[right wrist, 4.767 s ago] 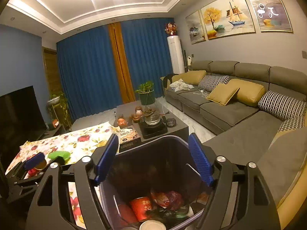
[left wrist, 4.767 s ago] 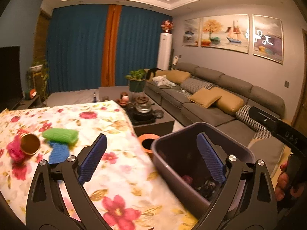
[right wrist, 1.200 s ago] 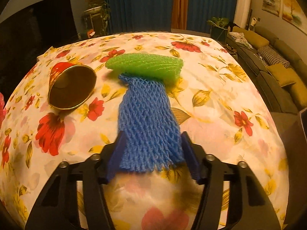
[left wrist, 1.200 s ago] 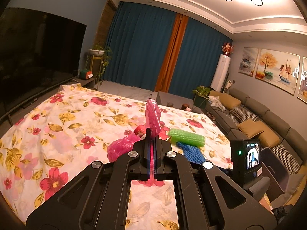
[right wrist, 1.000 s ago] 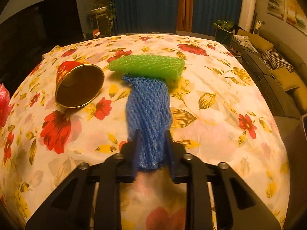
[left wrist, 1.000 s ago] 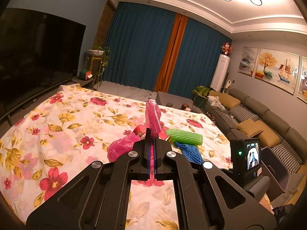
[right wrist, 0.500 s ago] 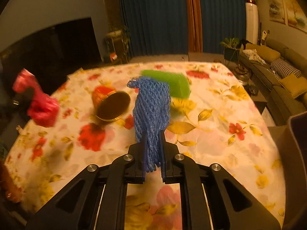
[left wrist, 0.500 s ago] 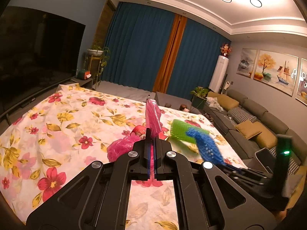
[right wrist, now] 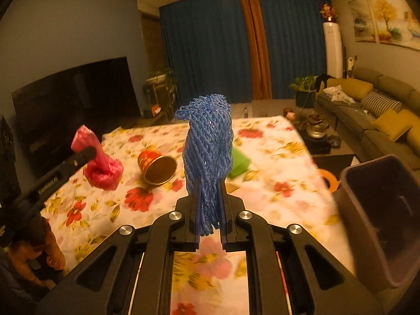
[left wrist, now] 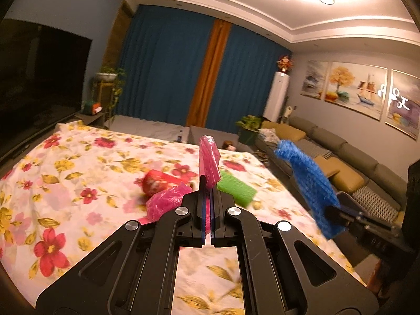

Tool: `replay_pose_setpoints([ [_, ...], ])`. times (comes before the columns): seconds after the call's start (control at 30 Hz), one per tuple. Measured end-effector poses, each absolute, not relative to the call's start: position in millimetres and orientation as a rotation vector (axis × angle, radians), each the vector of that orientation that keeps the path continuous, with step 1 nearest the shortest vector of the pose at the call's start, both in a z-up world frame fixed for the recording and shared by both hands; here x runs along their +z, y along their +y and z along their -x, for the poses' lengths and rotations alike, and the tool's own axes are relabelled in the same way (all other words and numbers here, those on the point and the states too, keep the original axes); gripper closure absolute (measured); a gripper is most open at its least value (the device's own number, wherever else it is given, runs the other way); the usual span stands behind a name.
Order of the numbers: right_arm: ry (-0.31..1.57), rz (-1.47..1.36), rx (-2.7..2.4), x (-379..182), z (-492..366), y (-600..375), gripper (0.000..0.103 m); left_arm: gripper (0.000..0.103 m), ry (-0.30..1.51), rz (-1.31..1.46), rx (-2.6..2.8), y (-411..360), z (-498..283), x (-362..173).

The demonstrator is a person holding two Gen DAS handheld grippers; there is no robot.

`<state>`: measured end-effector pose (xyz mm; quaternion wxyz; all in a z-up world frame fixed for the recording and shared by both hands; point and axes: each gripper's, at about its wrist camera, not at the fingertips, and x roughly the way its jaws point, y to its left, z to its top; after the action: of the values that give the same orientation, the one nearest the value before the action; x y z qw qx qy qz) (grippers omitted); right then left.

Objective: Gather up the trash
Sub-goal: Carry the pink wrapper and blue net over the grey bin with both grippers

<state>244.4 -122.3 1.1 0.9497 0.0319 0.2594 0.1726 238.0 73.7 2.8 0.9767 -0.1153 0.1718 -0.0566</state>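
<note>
My left gripper (left wrist: pixel 208 186) is shut on a pink plastic bag (left wrist: pixel 210 161) and holds it above the flowered table; the bag also shows in the right wrist view (right wrist: pixel 103 166). My right gripper (right wrist: pixel 209 183) is shut on a blue foam net (right wrist: pixel 208 147), lifted off the table; the net shows in the left wrist view (left wrist: pixel 309 181) too. A green foam net (right wrist: pixel 239 161) and a red paper cup (right wrist: pixel 157 166) on its side lie on the table. A dark trash bin (right wrist: pixel 380 210) stands at the table's right edge.
The flowered tablecloth (right wrist: pixel 275 183) covers the table. A grey sofa with cushions (right wrist: pixel 380 115) runs along the right wall. A coffee table with a kettle (right wrist: pixel 316 131) stands behind the table. A dark TV (right wrist: pixel 76 94) is at the left.
My right gripper closed on the blue net and lifted it off the table, swinging right toward the bin. My left gripper keeps holding the pink bag, raised a little.
</note>
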Motion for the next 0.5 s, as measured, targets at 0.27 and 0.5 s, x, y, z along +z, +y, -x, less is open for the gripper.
replay_pose_setpoints([
  [0.27, 0.489, -0.079, 0.269, 12, -222, -175, 0.091, 0.102, 0.331, 0.178, -0.206, 20, -229, 22],
  [0.5, 0.469, -0.086, 0.18, 17, -208, -227, 0.091, 0.102, 0.31, 0.112, -0.303, -49, -227, 38],
])
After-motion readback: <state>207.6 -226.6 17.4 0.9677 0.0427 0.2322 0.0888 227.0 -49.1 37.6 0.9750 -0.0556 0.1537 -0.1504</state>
